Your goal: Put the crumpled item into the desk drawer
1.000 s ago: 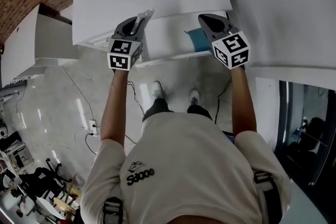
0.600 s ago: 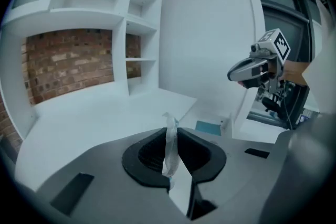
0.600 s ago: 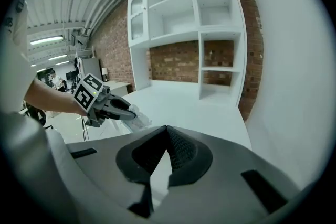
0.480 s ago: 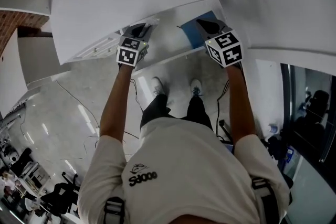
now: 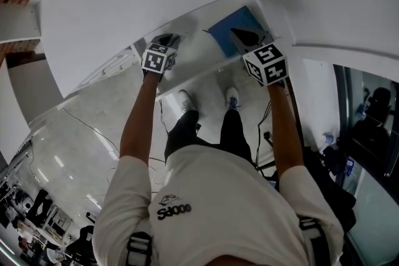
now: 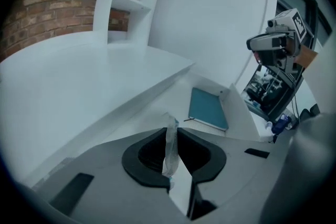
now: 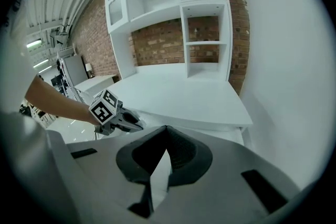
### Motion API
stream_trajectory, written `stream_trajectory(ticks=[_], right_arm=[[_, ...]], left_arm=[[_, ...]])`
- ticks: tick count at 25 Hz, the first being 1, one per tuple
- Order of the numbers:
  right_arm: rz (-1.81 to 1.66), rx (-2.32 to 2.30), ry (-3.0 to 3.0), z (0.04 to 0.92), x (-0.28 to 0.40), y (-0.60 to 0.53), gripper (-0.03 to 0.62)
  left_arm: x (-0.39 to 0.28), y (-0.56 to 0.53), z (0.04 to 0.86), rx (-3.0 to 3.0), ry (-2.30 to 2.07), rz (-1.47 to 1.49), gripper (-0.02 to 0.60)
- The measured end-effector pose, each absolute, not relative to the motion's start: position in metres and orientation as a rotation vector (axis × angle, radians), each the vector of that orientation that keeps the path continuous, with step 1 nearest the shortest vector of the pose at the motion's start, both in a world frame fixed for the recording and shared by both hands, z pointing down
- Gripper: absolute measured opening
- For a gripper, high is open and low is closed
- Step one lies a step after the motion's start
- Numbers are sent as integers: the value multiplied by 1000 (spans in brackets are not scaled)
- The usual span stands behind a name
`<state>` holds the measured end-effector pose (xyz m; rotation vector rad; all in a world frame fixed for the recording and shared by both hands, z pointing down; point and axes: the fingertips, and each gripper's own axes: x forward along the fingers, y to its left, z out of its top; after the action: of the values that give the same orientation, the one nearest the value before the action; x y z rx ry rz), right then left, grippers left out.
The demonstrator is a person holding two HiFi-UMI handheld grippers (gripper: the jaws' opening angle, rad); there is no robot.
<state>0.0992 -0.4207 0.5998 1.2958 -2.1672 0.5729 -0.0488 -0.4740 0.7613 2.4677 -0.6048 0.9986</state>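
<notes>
One crumpled item [image 6: 170, 148] pinched between the narrow jaws of left gripper [image 6: 172, 131], just above the open desk drawer [image 6: 237, 113], beside the teal notebook [image 6: 208, 108] inside it. Looks thin, light and limp, probably film or paper: likely to flutter or slip. Best gripped across the bunched middle. Right gripper [image 7: 167, 128] closed on nothing, above the drawer.

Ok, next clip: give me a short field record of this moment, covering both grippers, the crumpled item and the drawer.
left gripper: shut on the crumpled pale translucent wrapper, at the drawer's left end
right gripper: jaws together, nothing between them
white desk drawer: open
drawer contents: flat teal notebook
task state: wrapper not yet in the drawer, held upright in the jaws
</notes>
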Motion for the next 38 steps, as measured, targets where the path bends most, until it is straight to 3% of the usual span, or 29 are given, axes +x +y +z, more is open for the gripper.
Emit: stream_trajectory(ticks=[18, 25, 38], right_arm=[[735, 1373, -2123, 624, 106, -399, -2], [666, 1362, -2062, 621, 126, -379, -2], [582, 1473, -2155, 559, 141, -385, -3]], left_arm=[[-60, -498, 844, 2358, -692, 1163, 66], [-67, -507, 838, 2339, -823, 1174, 131], [-108, -489, 776, 2330, -1032, 1136, 140]])
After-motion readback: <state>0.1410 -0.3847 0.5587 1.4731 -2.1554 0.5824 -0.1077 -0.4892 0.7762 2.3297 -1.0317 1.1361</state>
